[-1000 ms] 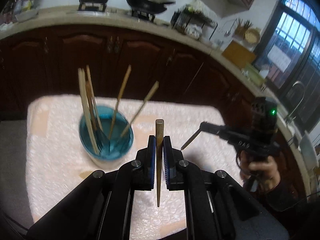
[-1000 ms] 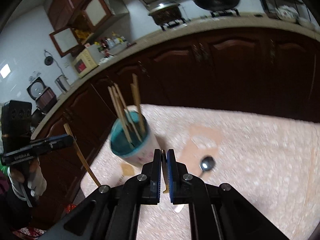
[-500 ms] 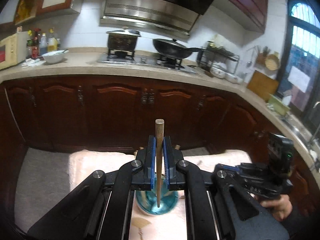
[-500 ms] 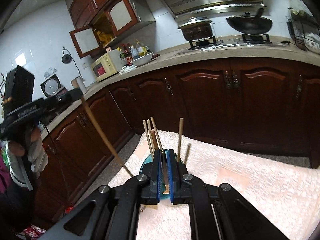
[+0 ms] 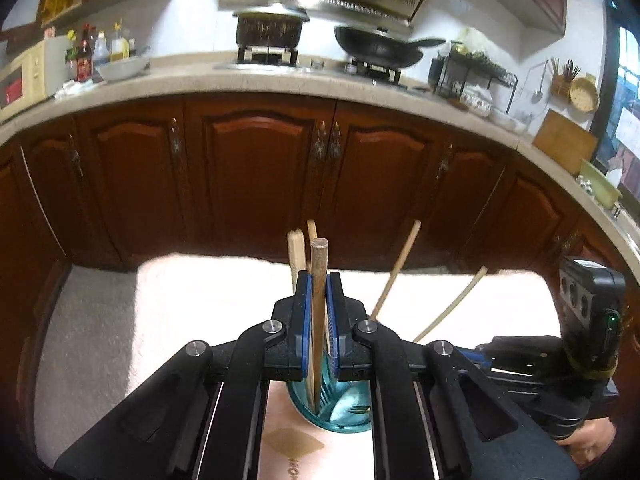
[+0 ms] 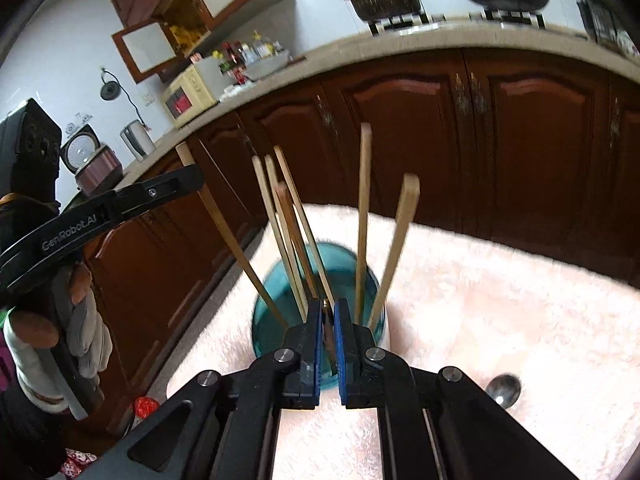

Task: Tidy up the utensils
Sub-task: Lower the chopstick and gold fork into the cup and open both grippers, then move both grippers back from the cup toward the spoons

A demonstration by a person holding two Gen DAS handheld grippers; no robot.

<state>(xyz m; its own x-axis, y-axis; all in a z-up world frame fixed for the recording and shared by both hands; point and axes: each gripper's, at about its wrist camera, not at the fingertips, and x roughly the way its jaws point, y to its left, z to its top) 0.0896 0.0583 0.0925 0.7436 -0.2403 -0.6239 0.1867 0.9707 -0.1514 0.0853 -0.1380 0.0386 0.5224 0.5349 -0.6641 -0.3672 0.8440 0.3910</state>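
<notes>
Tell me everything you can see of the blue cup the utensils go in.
The blue cup is a round tumbler of see-through teal material, glass or plastic, standing upright on the pale fluffy table cover. Several light wooden chopsticks stand in it, fanned outward against its rim. The left gripper holds a darker chopstick whose lower end reaches into the cup's mouth. The right gripper hides part of the near wall.

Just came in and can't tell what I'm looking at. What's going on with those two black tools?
A person is sorting utensils into a blue cup on a fluffy white mat. The left tool is shut on a brown chopstick whose lower end reaches into the cup, beside several chopsticks already standing there. The right tool is shut on a thin metal utensil at the cup's near side. A spoon lies on the mat.
</notes>
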